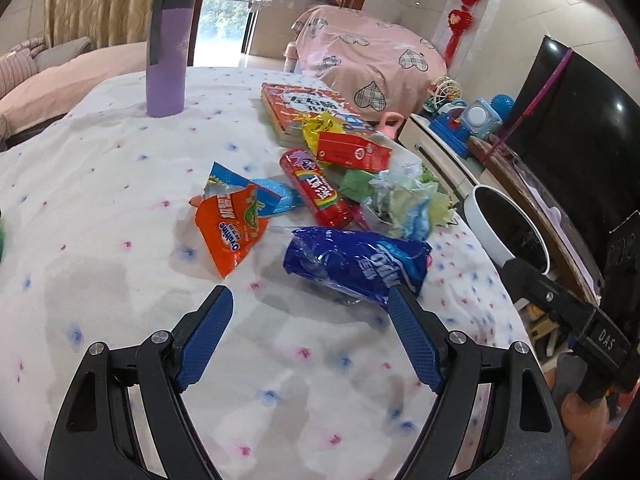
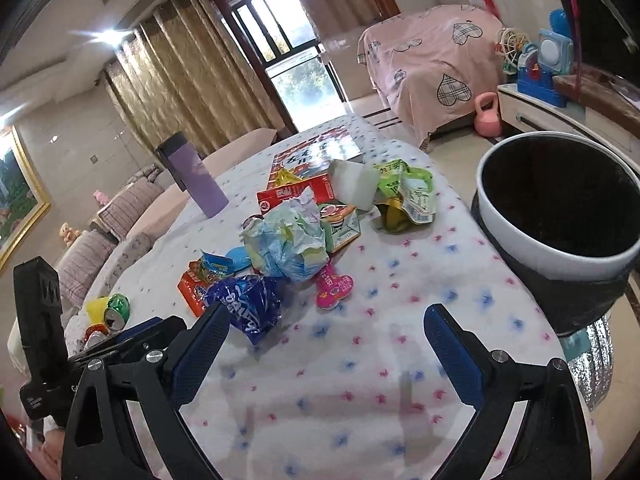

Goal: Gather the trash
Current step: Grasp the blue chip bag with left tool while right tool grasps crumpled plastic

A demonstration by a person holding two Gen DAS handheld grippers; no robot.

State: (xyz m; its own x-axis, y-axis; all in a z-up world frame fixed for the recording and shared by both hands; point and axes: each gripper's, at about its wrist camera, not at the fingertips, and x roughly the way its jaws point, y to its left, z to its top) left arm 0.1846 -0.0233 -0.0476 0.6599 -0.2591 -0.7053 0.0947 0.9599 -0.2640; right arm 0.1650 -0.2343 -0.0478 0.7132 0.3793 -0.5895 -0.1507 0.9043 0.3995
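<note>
A table (image 1: 100, 280) draped in soft flower-dotted cloth is seen, with a white-rimmed bin (image 2: 560, 216) at its right edge. Crinkled foil and paper trash is heaped mid-table. The glossy blue wrapper (image 1: 356, 264) lies just ahead-right of the left gripper (image 1: 310, 296), its long axis crosswise; that gripper is judged nearer. Both it and the right gripper (image 2: 326, 314) are spread wide, empty.

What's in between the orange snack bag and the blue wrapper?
Only bare flowered tablecloth separates the orange snack bag from the blue wrapper; the left wrist view shows it.
</note>
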